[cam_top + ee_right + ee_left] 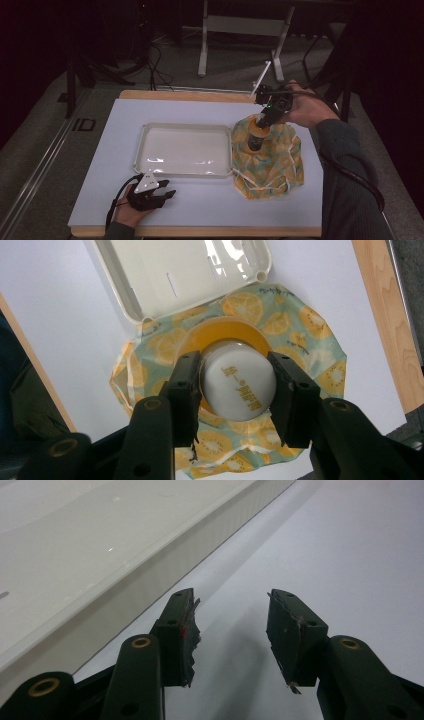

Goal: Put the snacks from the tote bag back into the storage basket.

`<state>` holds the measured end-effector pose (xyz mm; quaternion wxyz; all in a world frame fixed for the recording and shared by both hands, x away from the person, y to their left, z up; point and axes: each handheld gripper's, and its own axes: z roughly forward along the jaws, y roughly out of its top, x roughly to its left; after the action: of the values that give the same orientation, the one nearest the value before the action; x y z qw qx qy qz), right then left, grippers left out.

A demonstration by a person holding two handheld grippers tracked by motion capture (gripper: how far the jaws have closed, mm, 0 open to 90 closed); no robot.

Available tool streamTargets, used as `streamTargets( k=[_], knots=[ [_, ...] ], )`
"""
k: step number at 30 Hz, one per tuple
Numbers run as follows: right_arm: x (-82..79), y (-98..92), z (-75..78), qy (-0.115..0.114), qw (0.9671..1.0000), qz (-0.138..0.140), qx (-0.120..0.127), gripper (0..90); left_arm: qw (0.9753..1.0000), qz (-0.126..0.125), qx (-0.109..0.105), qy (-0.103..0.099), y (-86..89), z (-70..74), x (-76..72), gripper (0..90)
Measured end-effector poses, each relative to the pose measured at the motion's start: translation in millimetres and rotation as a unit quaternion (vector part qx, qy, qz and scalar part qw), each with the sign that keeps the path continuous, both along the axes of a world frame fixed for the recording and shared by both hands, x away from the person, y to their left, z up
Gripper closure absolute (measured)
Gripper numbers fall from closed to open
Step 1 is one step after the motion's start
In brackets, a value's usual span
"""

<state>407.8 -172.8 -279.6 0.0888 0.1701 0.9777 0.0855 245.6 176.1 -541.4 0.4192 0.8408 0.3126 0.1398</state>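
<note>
A bottle with a white printed cap (240,387) and an orange collar stands upright over a cloth bag printed with citrus slices (300,325). My right gripper (235,365) is shut on the cap, one jaw pressed to each side. From the high view the bottle (256,137) rises out of the bag (275,165) at the table's right, with the right gripper (262,120) on its top. My left gripper (167,192) rests near the front edge, open and holding nothing (232,600).
A shallow white tray (185,126) lies mid-table, touching the bag's left side; its wall (100,615) runs just left of my left jaws. A white sheet (210,200) covers the wooden table. Table legs and cables stand beyond the far edge.
</note>
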Motion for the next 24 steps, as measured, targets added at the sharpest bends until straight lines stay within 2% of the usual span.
streamTargets(
  k=[11,24],
  knots=[
    [-3.6,14.1,0.6,-0.001,0.9999,0.014,-0.005,59.0,1.0,0.0,0.0,0.001,0.0,0.0,0.1,54.4],
    [-8.1,30.1,2.0,-0.007,0.9994,0.031,0.011,59.0,1.0,-0.002,-0.001,0.001,-0.1,-0.1,0.1,54.4]
  ],
)
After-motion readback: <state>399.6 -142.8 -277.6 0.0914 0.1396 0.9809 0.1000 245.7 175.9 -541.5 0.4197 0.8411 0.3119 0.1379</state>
